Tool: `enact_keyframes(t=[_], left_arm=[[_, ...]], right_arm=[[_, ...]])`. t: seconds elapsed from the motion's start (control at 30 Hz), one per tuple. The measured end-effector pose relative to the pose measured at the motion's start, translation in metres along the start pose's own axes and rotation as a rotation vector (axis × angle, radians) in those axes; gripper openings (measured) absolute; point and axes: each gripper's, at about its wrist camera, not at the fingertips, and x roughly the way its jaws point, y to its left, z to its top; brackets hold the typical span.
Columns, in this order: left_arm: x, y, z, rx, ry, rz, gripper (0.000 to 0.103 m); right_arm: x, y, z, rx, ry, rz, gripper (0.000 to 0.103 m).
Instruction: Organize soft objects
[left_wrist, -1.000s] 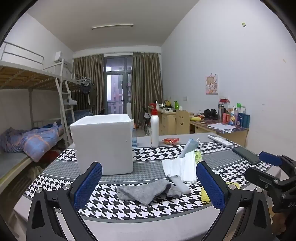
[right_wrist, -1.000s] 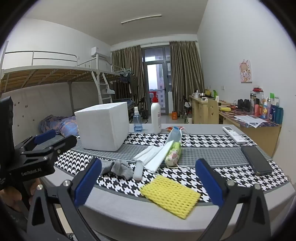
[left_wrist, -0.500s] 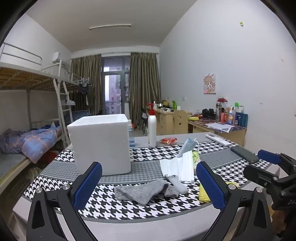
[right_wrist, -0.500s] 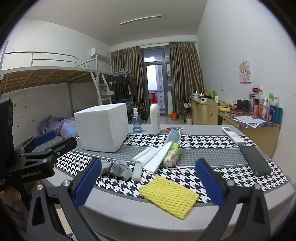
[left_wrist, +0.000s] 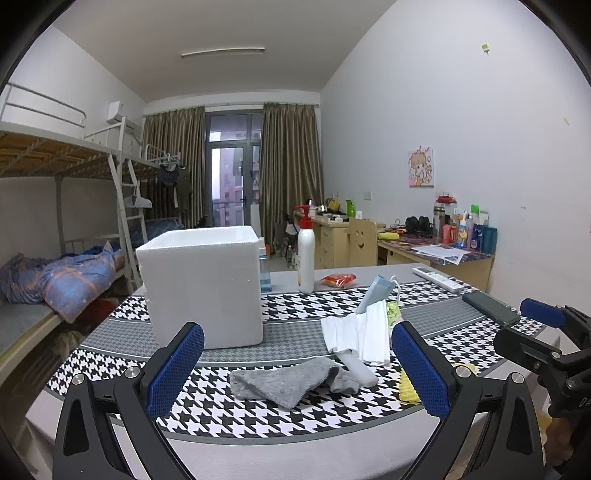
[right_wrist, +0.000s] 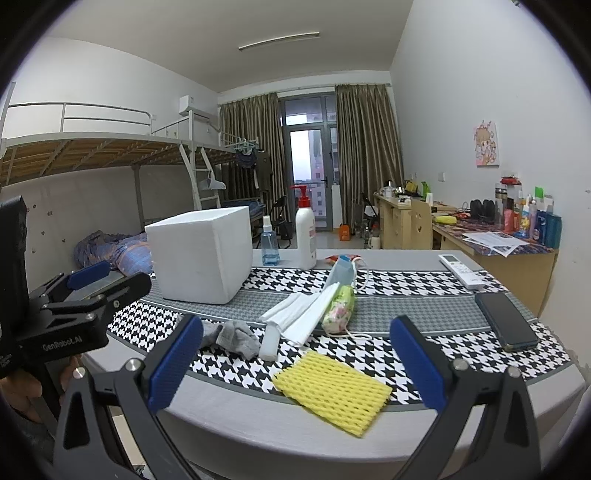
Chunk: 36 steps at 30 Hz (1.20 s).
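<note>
The left gripper (left_wrist: 297, 363) hangs over the near edge of the table (left_wrist: 288, 448), its blue-padded fingers (left_wrist: 176, 363) spread wide with nothing between them; the right gripper (right_wrist: 295, 360) is likewise held over the near edge, fingers (right_wrist: 415, 360) spread and empty. On the black-and-white houndstooth table runner (left_wrist: 314, 417) lies a crumpled grey sock (left_wrist: 284, 378), nearest the left gripper; just beside it a small white tube (right_wrist: 269, 341); behind these a stack of folded white cloths (left_wrist: 356, 334), touching a floral green pouch (right_wrist: 339, 310) and a pale blue face mask (right_wrist: 341, 267). A yellow foam mesh sleeve (right_wrist: 332, 391) lies flat at the near edge, in front of the right gripper. A white polystyrene foam box (left_wrist: 203, 288) stands on the left of the table, well apart from the sock; a white pump bottle with a red top (left_wrist: 306, 254) stands behind; a black phone (right_wrist: 506, 321) rests on the right.
</note>
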Motion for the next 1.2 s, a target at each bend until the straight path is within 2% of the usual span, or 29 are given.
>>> enact_keyframes(t=[0.57,1.2], left_arm=[[0.0,0.002,0.0,0.005,-0.009,0.011,0.102],[0.01,0.002,0.0,0.009,0.016,0.01,0.102]], right_arm=[[0.001,0.001,0.0,-0.005,0.005,-0.005,0.102],[0.013,-0.004,-0.001,-0.003,0.031,-0.009,0.102]])
